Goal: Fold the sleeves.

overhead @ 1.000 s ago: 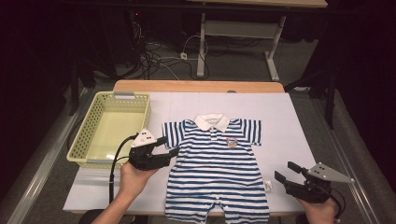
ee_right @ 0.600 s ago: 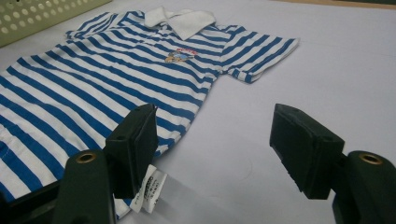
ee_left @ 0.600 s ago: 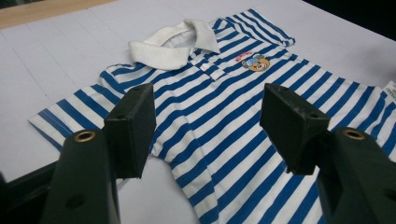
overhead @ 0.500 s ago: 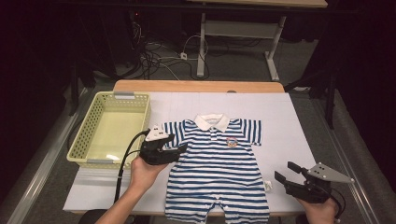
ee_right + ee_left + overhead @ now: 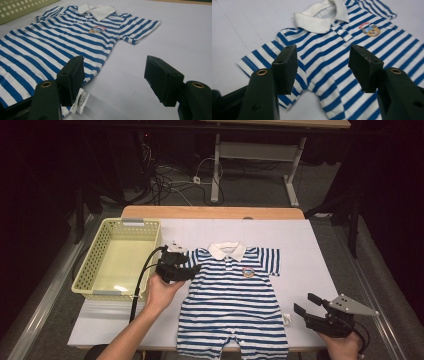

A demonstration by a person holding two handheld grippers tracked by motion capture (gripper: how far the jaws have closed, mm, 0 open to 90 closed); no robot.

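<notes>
The blue-and-white striped romper lies flat on the white table cover, collar away from the person. The left gripper hangs over its sleeve beside the yellow basket — jaws apart, having just been closing, nothing pinched. The right gripper (jaws spread, empty) hovers by the lower hem, near the care label
</notes>
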